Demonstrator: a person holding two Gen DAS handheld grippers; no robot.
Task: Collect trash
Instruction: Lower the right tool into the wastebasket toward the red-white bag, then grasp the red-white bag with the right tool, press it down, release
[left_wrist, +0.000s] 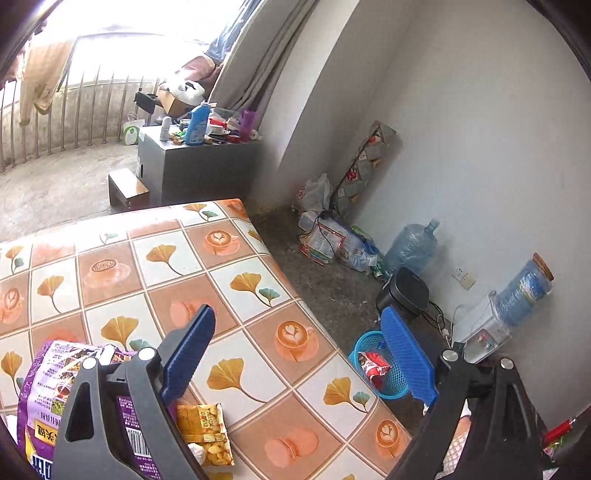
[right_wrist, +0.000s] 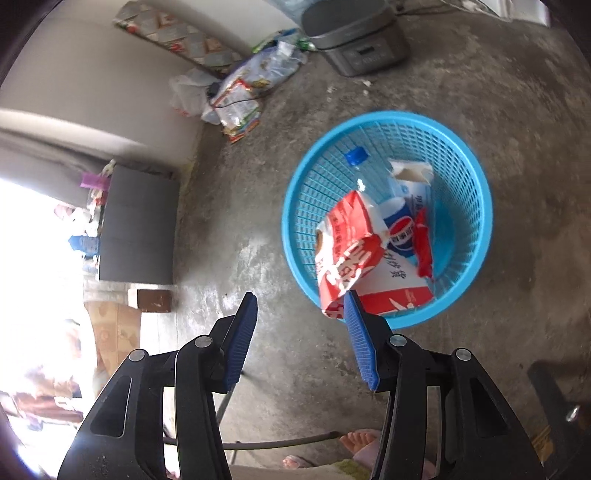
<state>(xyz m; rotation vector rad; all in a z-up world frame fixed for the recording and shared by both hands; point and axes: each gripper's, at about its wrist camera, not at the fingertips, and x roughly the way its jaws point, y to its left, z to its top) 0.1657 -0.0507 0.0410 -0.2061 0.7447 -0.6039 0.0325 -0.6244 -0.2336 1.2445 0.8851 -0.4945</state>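
My right claw hangs apart over the blue basket, red wrapper inside. Left claw spread above the desk; the peanut packet could slip if I pinch only its edge.

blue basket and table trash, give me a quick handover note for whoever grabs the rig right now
Left gripper: open, empty, over the table.
Right gripper: open, empty, above the floor beside the blue basket.
Done: red-and-white wrapper, a bottle and other packets are in the basket.
Left: purple bag and yellow snack packet lie on the table by the left gripper's finger. Take those next, probably.
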